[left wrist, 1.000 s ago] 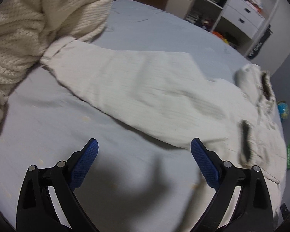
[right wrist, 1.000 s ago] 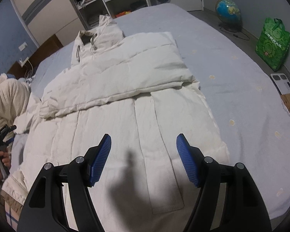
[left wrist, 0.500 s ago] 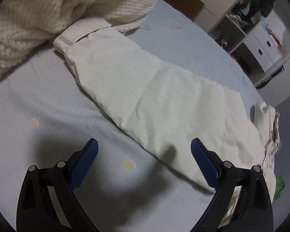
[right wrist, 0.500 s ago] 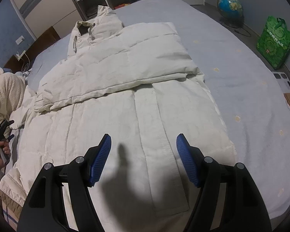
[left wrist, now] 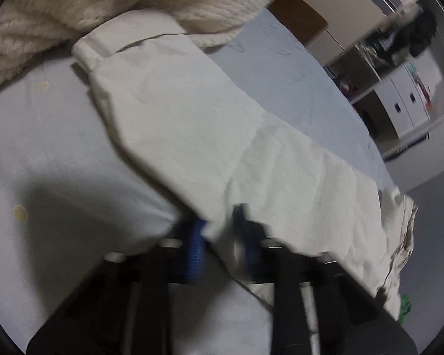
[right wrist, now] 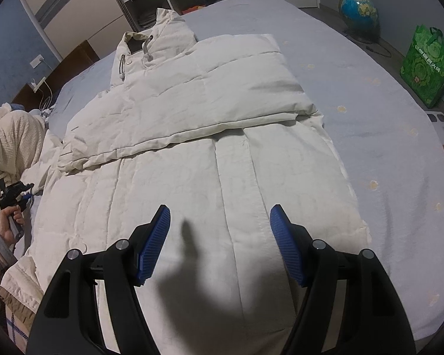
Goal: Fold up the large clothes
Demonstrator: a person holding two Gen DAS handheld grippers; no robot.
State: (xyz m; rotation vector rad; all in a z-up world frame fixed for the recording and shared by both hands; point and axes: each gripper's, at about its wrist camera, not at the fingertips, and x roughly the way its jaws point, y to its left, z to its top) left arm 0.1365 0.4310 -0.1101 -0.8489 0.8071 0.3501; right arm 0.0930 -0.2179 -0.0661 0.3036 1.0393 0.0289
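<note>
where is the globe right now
In the right wrist view the globe stands on the floor at upper right, beyond the bed's far edge, just left of the green bag.

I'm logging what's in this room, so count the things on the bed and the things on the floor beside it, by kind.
Cream padded hooded coat: 1
Cream knitted blanket: 1
Blue globe: 1
Green shopping bag: 1
Total: 4
</note>
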